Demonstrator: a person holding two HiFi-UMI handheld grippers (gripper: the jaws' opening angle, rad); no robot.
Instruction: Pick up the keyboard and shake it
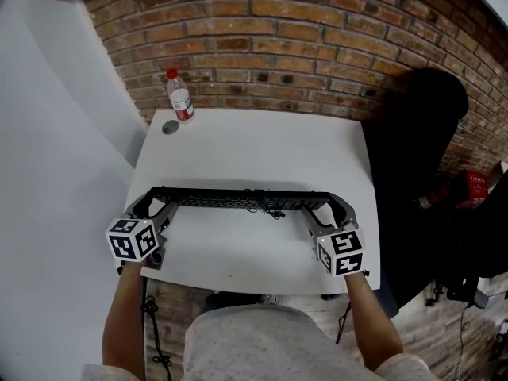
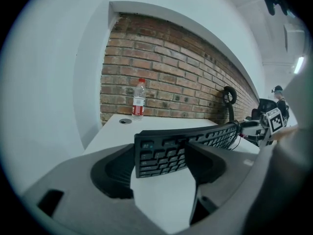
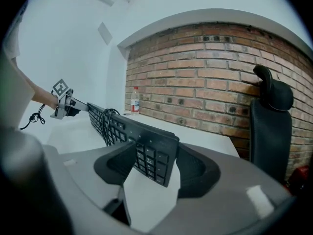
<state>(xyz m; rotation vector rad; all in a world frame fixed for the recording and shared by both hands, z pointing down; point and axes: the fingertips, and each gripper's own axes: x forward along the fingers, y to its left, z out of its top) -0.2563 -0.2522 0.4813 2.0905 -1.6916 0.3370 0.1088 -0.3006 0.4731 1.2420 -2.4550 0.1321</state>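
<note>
- Here, the left gripper [image 2: 159,156] and right gripper [image 3: 149,163] each pinch 1 end of the keyboard [image 1: 238,200], pads pressing it, so both share its length.
- It seems raised on edge over the table's [image 1: 238,145] near side, clear for shaking.
- A bottle [image 1: 180,98] stands at the table's far-left corner.

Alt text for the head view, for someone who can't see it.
A long black keyboard is held on edge over a white table, its ends clamped in the left claw and right claw. A clear red-capped bottle stands at its far left corner.

keyboard [image 1: 238,200] between left gripper [image 1: 149,206], right gripper [image 1: 337,211]
</note>
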